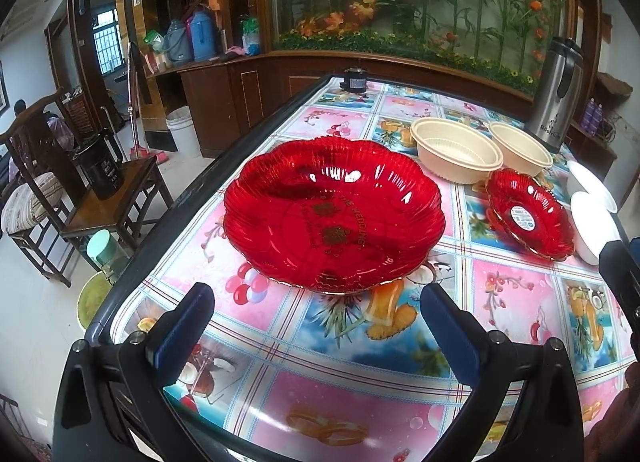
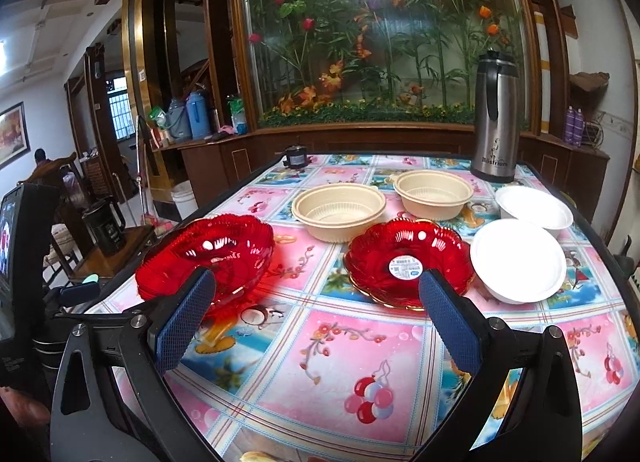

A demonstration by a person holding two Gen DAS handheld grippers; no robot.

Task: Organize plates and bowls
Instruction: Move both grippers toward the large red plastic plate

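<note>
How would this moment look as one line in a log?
left gripper: open | right gripper: open | plates, bowls: on table, untouched

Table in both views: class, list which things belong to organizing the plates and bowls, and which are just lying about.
For the job:
red plate
red plate with a sticker
two beige bowls
two white bowls

Lying about:
steel flask
small black device
</note>
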